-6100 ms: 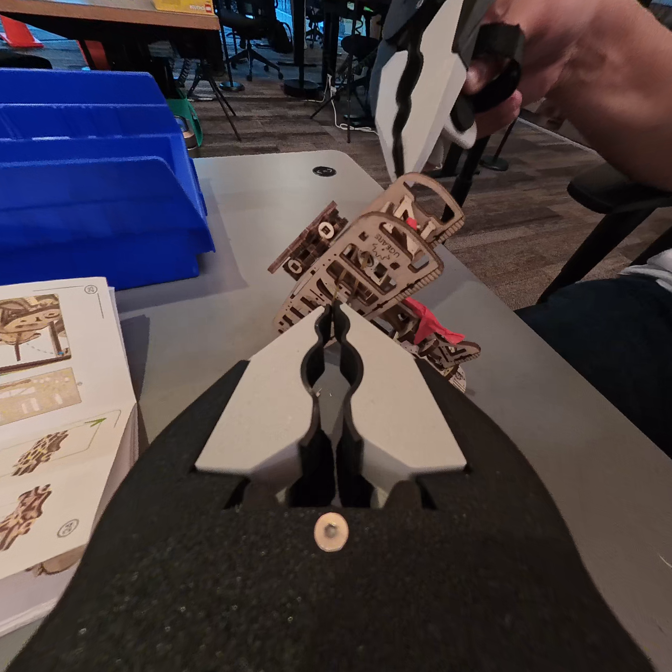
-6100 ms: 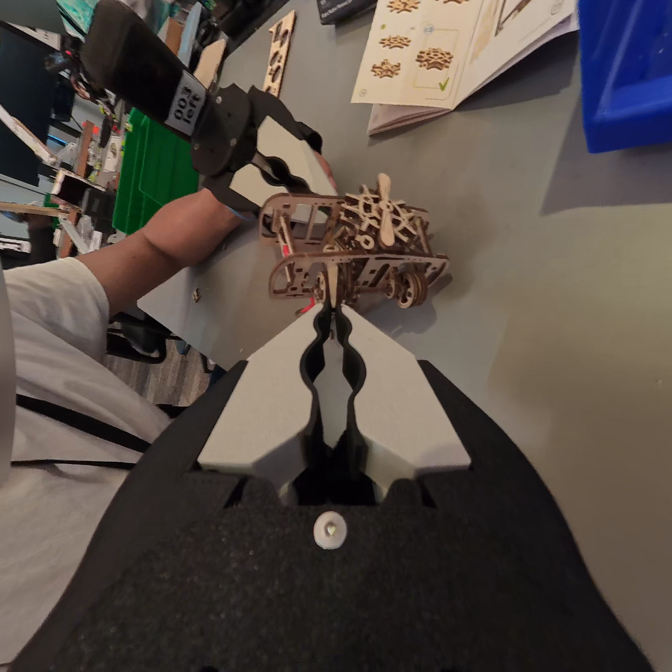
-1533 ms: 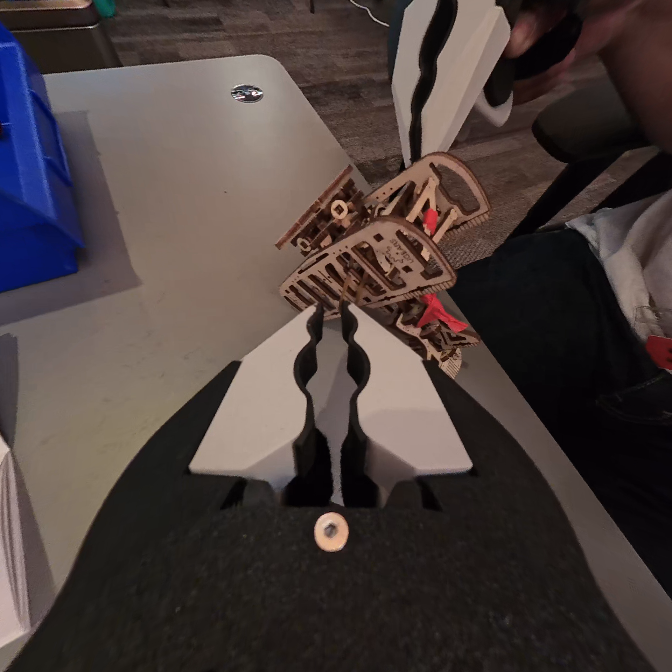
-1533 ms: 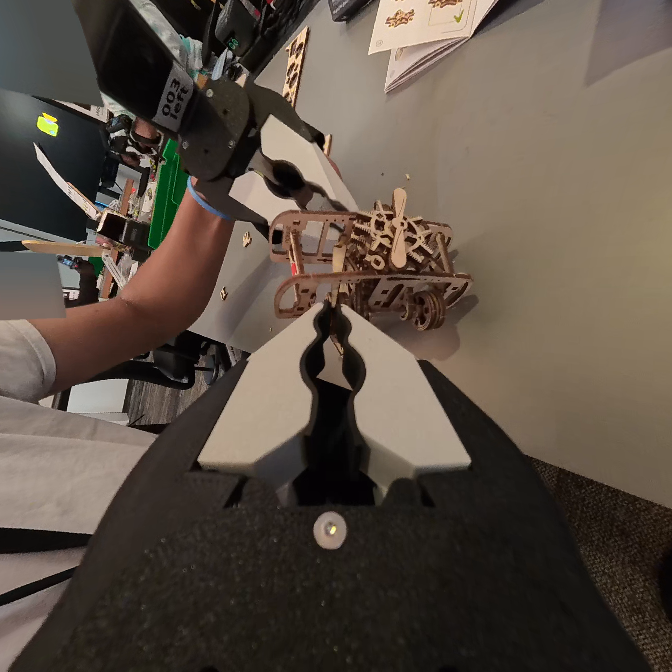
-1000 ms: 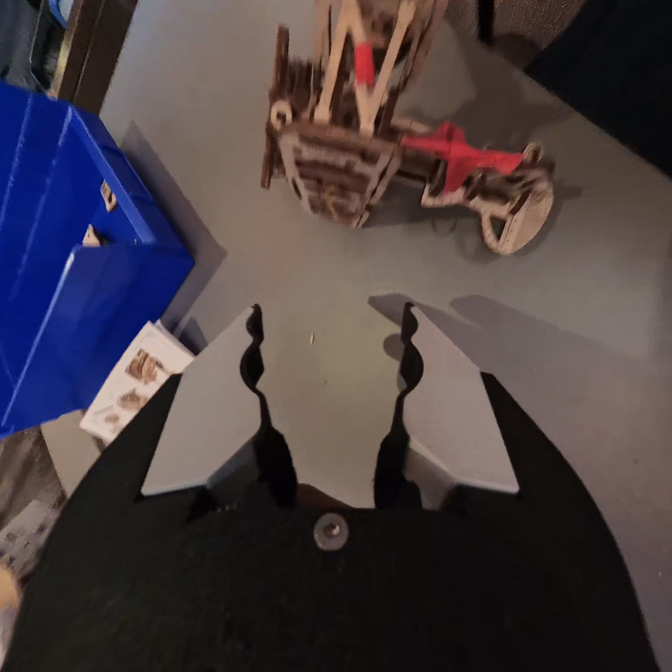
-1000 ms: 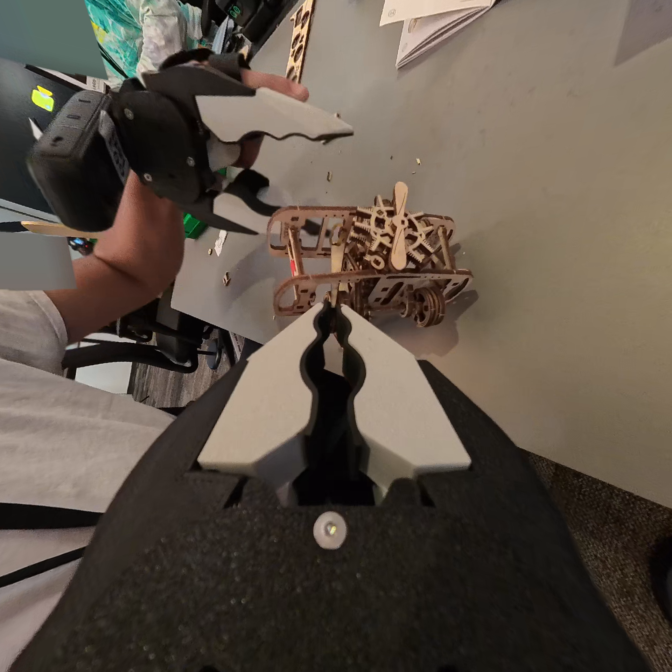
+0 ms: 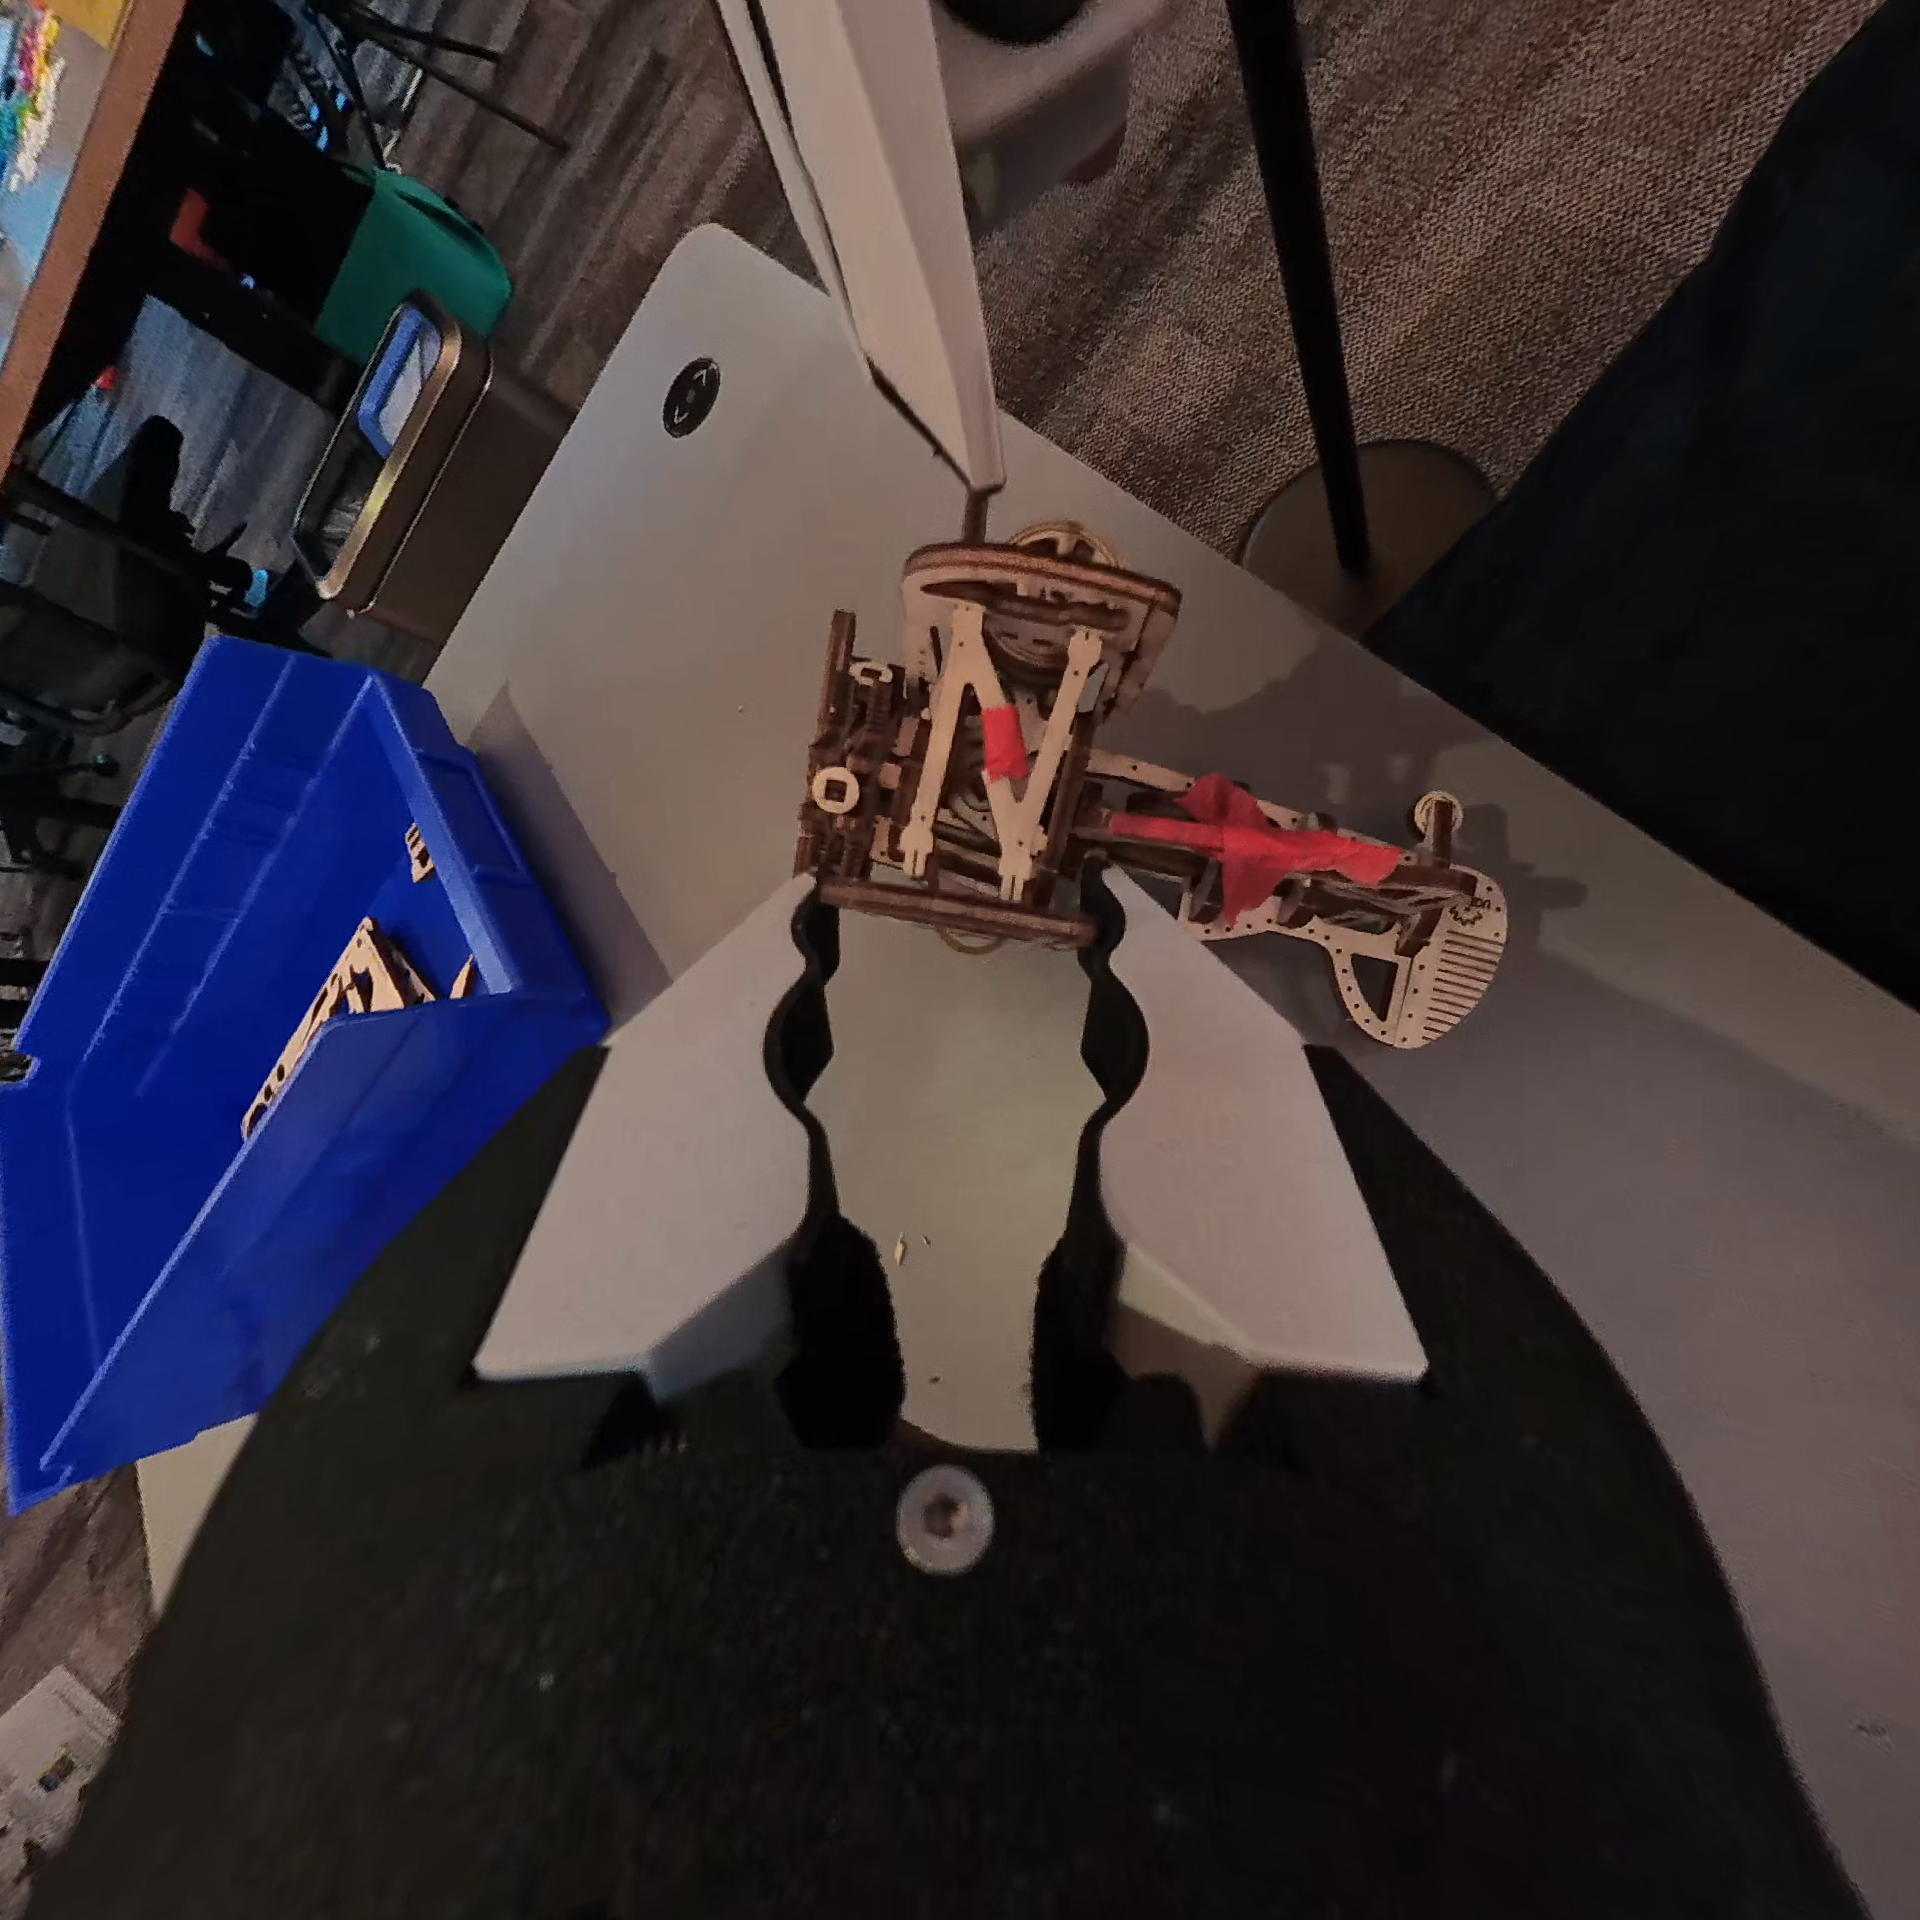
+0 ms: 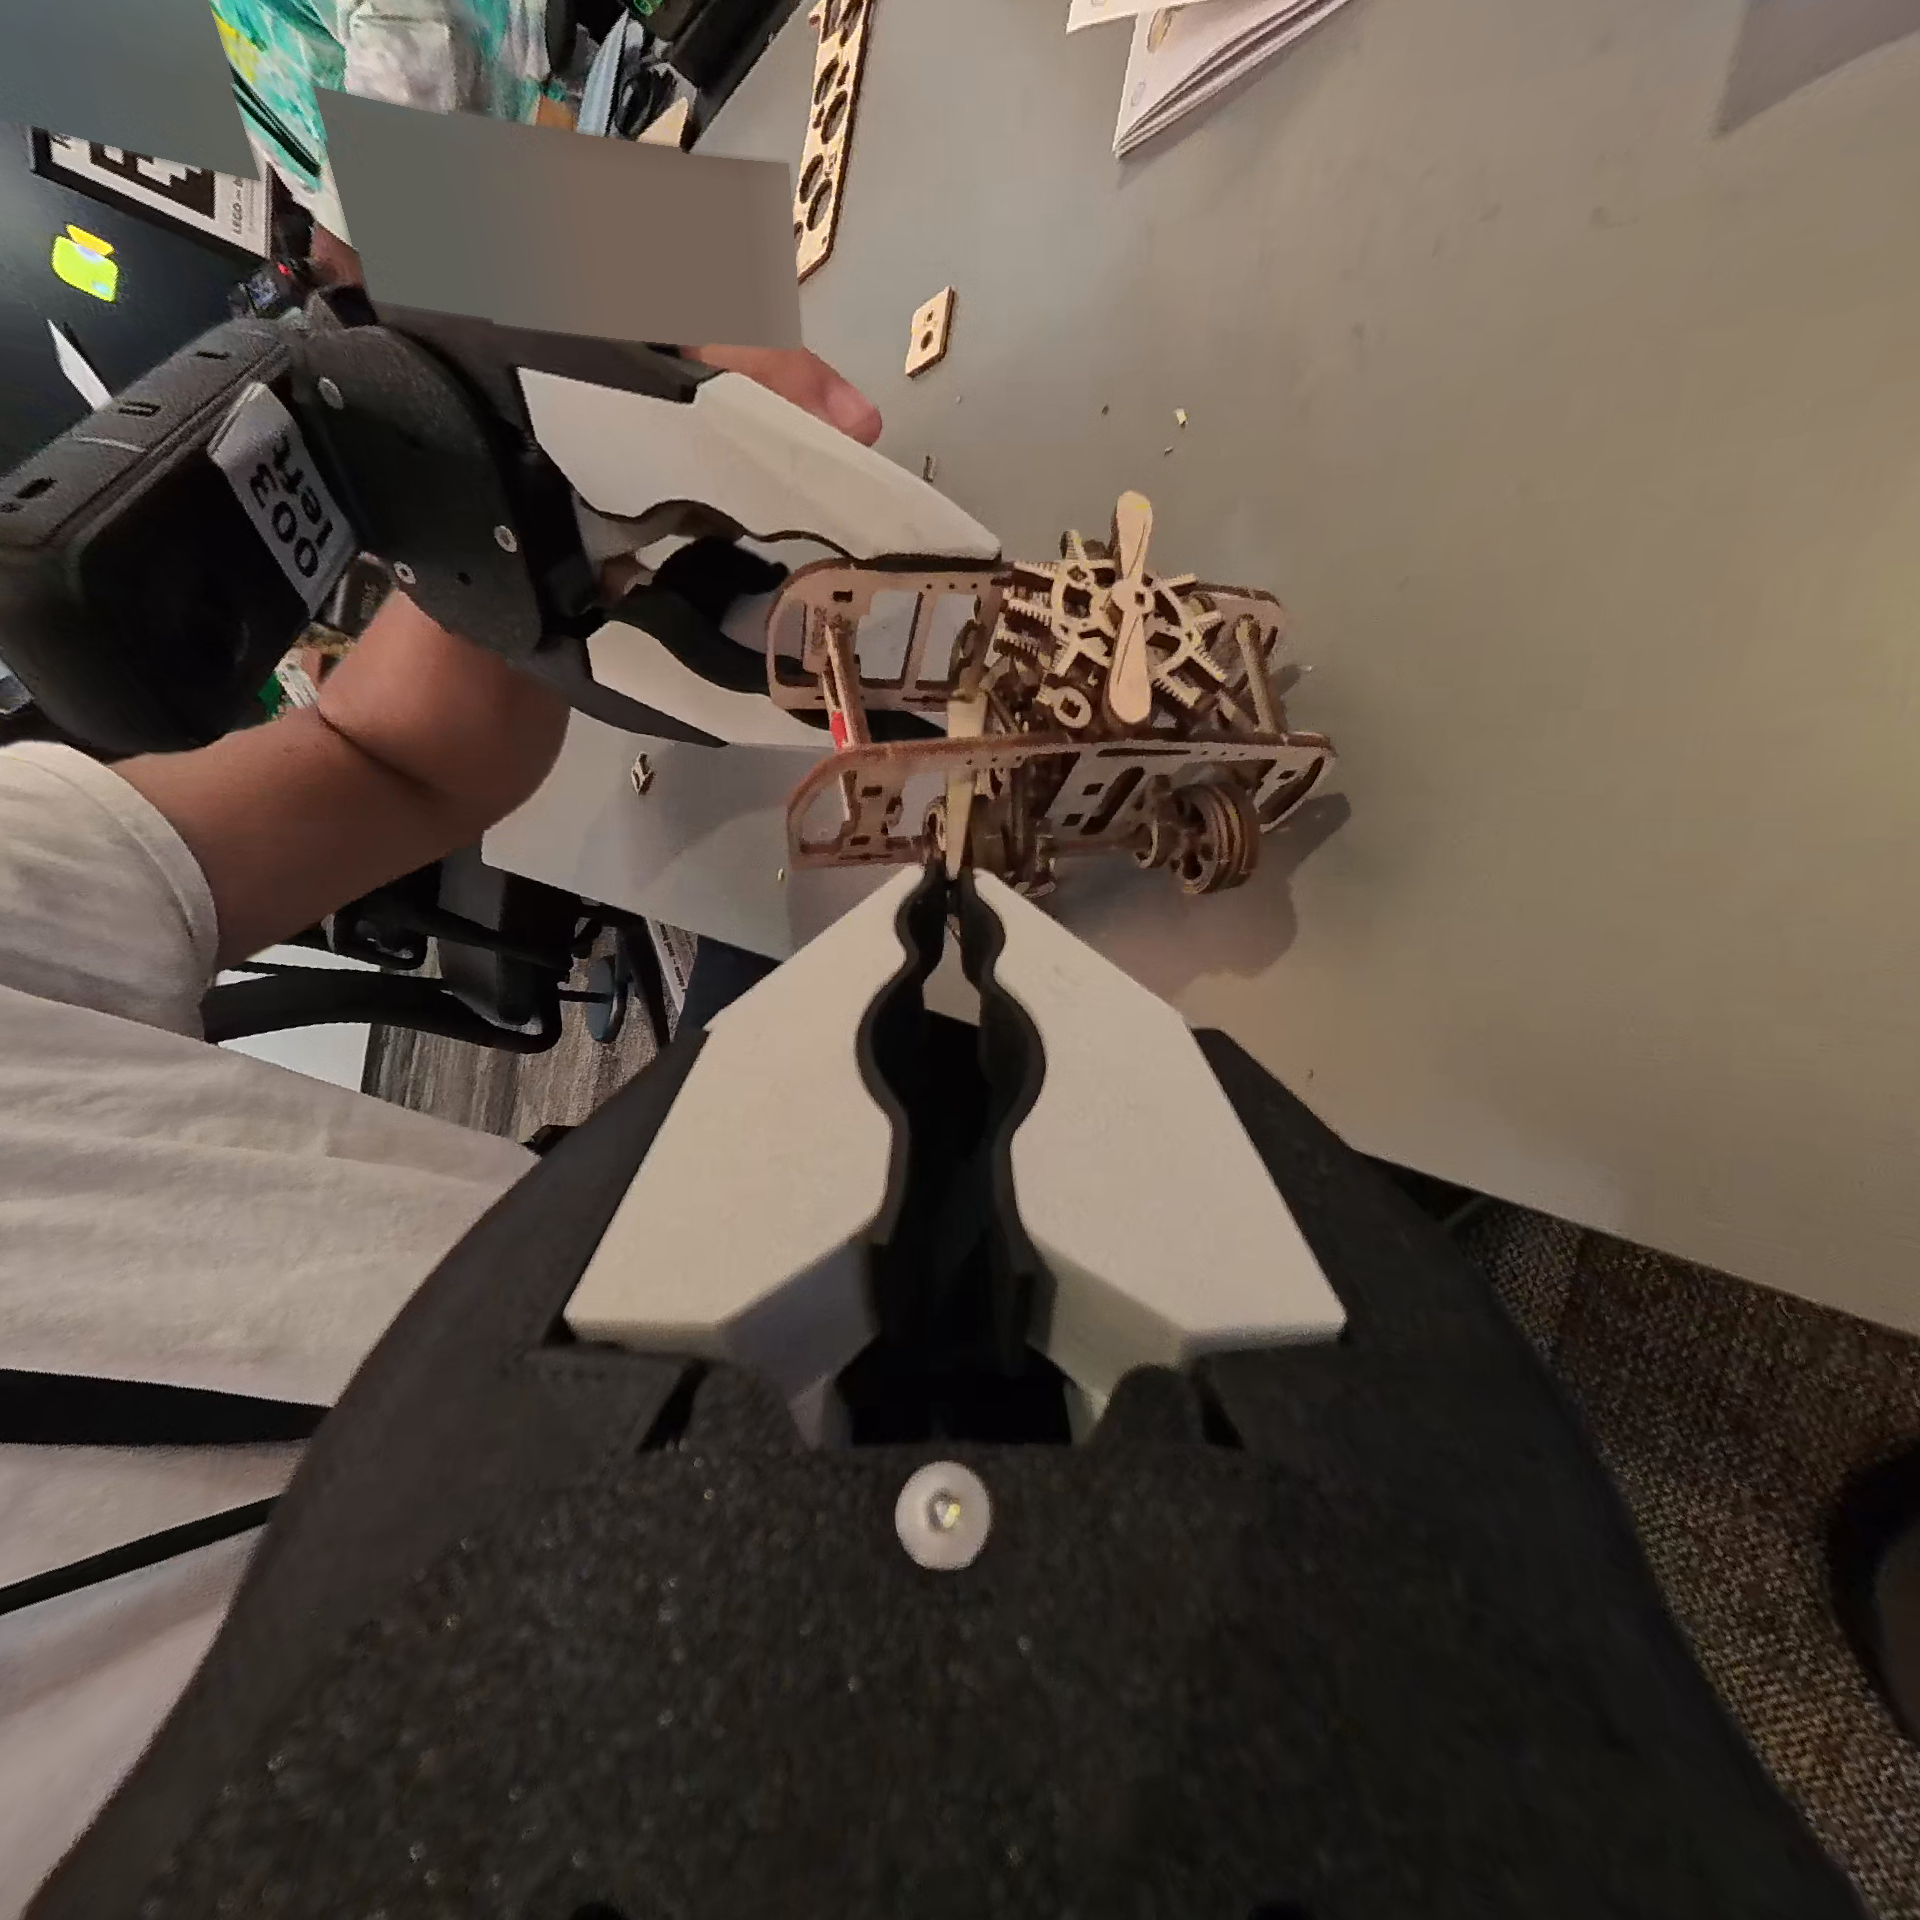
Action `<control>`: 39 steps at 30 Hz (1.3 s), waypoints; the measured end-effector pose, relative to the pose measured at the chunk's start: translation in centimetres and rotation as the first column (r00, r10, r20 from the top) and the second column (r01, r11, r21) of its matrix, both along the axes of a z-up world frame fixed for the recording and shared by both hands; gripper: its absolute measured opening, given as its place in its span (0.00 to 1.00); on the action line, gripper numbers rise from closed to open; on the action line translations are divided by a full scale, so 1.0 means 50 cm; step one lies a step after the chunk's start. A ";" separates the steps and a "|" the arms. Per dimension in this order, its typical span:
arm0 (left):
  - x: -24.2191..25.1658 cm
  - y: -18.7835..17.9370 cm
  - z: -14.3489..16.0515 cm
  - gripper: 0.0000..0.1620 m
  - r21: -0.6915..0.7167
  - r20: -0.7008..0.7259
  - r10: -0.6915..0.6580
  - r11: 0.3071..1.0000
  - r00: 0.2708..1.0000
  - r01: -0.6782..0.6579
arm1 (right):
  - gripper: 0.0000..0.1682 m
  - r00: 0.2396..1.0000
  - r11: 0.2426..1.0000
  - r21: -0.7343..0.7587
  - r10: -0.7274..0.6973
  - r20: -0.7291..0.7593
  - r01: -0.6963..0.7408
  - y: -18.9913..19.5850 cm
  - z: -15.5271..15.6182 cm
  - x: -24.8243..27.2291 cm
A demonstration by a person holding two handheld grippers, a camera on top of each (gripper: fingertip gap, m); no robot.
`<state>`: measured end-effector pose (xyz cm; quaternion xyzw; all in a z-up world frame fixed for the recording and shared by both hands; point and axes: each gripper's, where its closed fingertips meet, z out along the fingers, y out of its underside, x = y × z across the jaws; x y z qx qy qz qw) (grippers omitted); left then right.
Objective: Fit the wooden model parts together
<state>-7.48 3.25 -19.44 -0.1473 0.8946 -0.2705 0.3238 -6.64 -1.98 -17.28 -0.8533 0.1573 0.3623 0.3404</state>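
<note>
Two hand-held grippers work on one wooden plane that sits on the grey counter, near its edge on the person's side. The right hand-held gripper has its fingers pressed together on a thin upright wooden strip at the rim of the plane's lower wing. In the left wrist view the same gripper comes in from the top of the frame, its tip meeting the far side of the plane.

The left hand-held gripper has its fingers spread apart, one fingertip at each end of the near wing edge; whether they press on the wood or only frame it is hard to tell. From the right wrist view, that gripper reaches in from the left, its upper finger lying along the top wing and the lower one beside the wing's end.

Red tape wraps the tail boom, and a smaller red piece sits on the wing struts. The propeller points toward the right wrist camera.

A blue bin holding loose wooden pieces stands at the counter's left side. A wooden sheet, a small square piece, a booklet and a few wood crumbs lie farther along the counter.
</note>
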 end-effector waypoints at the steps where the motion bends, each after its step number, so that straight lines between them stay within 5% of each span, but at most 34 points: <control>1: -0.001 0.000 0.001 0.27 0.001 0.003 0.007 1.000 1.000 -0.007 | 0.01 1.000 1.000 -0.002 -0.004 0.002 0.004 -0.003 0.000 0.000; 31: -0.010 0.004 0.007 0.27 -0.045 0.012 0.079 0.996 0.997 -0.078 | 0.01 0.996 0.996 0.074 -0.036 -0.085 0.043 -0.038 0.039 -0.005; 39: -0.013 0.012 0.005 0.27 0.044 0.058 0.118 0.992 0.991 -0.121 | 0.01 0.996 0.996 0.084 -0.027 -0.084 0.034 -0.010 0.032 -0.012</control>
